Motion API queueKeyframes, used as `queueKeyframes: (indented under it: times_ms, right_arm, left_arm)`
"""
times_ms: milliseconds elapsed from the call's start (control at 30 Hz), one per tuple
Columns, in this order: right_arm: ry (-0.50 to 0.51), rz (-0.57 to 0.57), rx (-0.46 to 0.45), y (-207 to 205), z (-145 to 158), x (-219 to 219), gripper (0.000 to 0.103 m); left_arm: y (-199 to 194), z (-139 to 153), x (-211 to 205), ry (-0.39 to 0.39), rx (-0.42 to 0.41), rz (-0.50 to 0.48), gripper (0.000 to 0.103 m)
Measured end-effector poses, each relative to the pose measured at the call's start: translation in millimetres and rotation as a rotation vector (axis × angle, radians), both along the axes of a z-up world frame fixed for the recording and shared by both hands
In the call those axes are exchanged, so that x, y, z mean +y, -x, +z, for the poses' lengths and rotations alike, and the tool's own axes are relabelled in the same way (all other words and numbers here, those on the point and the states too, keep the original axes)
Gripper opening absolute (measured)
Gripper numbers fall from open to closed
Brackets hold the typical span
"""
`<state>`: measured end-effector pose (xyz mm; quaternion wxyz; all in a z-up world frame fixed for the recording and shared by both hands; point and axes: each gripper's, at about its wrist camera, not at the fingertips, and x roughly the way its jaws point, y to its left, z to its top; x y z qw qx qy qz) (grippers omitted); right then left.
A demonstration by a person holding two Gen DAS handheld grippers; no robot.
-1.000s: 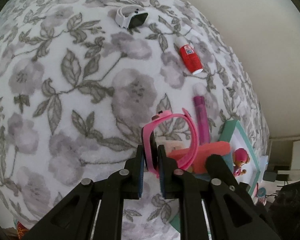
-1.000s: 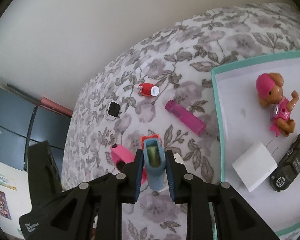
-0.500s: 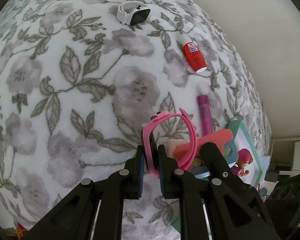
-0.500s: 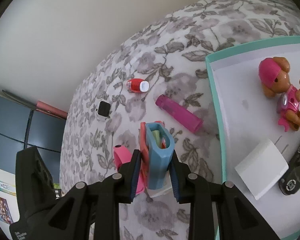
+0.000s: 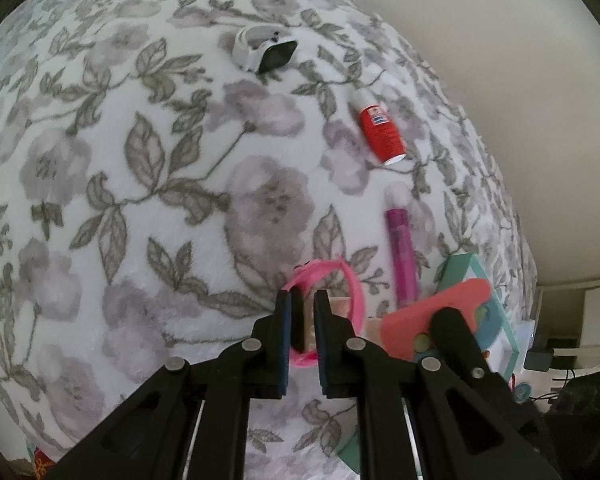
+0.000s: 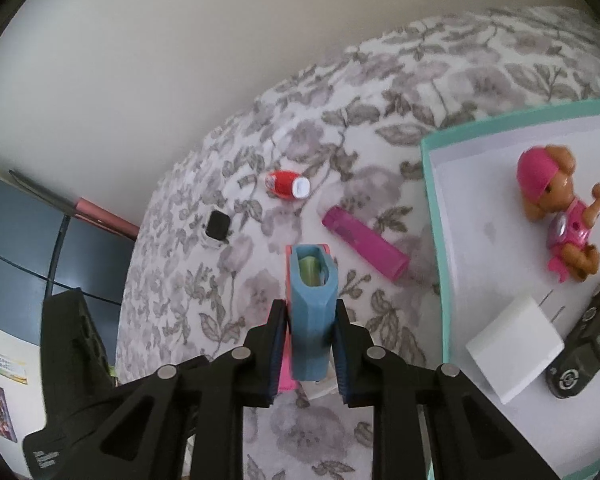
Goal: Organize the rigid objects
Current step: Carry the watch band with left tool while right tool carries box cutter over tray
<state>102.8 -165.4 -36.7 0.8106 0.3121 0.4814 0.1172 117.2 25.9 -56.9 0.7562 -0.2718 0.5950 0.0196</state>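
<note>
Left gripper point(image 5: 302, 312) is clamping the pink watch point(image 5: 324, 304) just above the floral blanket point(image 5: 140, 200). Right gripper point(image 6: 310, 336), jaws having just closed further, is pinching a blue-and-coral toy block point(image 6: 310, 308) over the blanket, left of the teal-rimmed tray point(image 6: 432, 216).

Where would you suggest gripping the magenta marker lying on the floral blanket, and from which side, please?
Grip the magenta marker across the middle of its long straight barrel, coming down from above with the gripper's fingers on either long side. It lies flat and alone on the floral blanket, clear of the red bottle and the teal tray, so both sides look reachable.
</note>
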Motion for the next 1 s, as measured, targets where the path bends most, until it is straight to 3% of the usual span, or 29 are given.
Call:
queueKeyframes:
  times_ms: [267,533,600,667,833,1000]
  right_arm:
    - [0.001,-0.033,-0.046,7,21,-13,0.023]
    - [0.017,-0.049,0.003,8,11,-20,0.023]
    - [0.007,-0.056,0.010,8,9,-23,0.023]
    - [0.000,-0.060,0.013,9,9,-25,0.023]
    - [0.015,-0.068,0.019,10,11,-27,0.023]
    - [0.020,-0.073,0.059,12,6,-30,0.023]
  left_arm:
    - [-1,-3,4,0.019,0.004,0.006,0.010]
    - [0,-10,9,0.067,0.043,0.018,0.011]
    - [2,-2,9,0.034,0.022,0.012,0.019]
    - [1,2,9,0.030,0.009,0.012,0.039]
    - [-2,0,2,0.035,0.011,-0.025,0.052]
    - [-4,-8,-3,0.048,0.032,-0.043,0.056]
